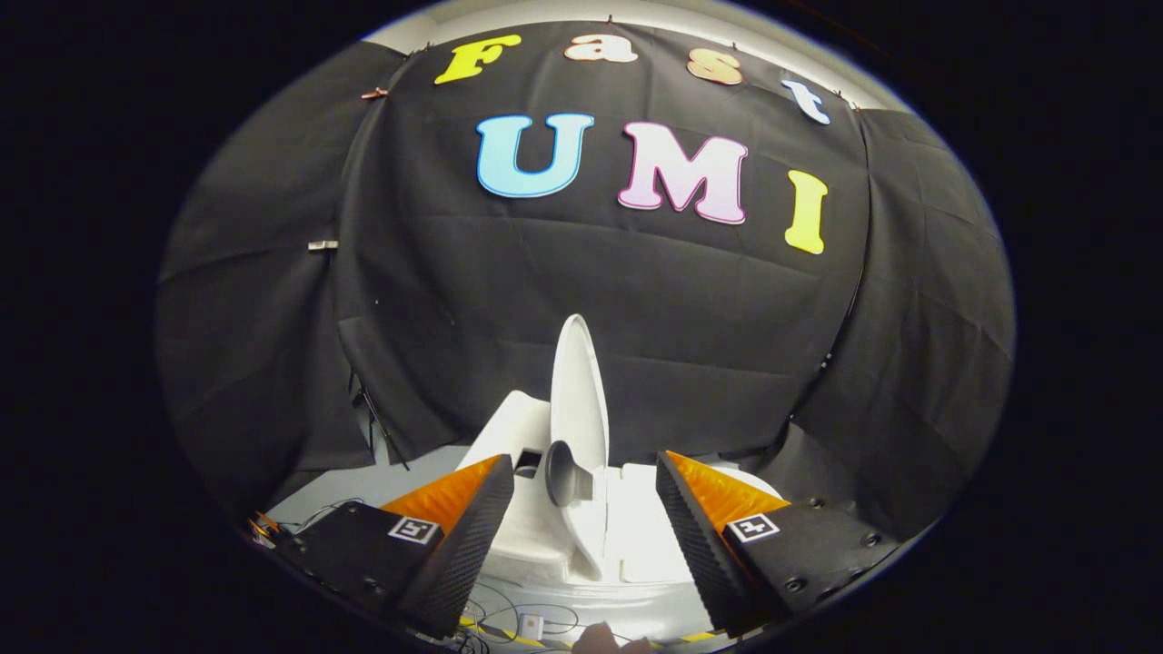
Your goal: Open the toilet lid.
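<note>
White plastic lid: toilet lid (580, 386) stands raised, seen nearly edge-on, rising toward 12 o'clock from between the fingertips; by its look the opening is largely done.
Knob: a dark round knob (561, 473) sits low on the lid, facing 9 o'clock, just ahead of the gap between the fingers.
Gripper: gripper (583, 486) spread wide, fingers apart at 8 and 4 o'clock, neither pad touching lid or knob; nothing held.
Toilet: toilet (636, 554) body sits below and between the fingers; white tank (513, 427) behind the lid toward 11 o'clock.
Floor: loose cables (522, 618) and a small white box (531, 626) at 6 o'clock, beside striped tape (491, 629).
Risk, lid: I cannot tell whether the lid rests against the tank or only balances; if short of its rest, it may fall shut once left alone.
Risk, fingers: a sideways swing on withdrawal could catch the knob or lid edge and tip it forward.
Risk, footing: cables underfoot could snag a step back and jolt the gripper into the lid.
</note>
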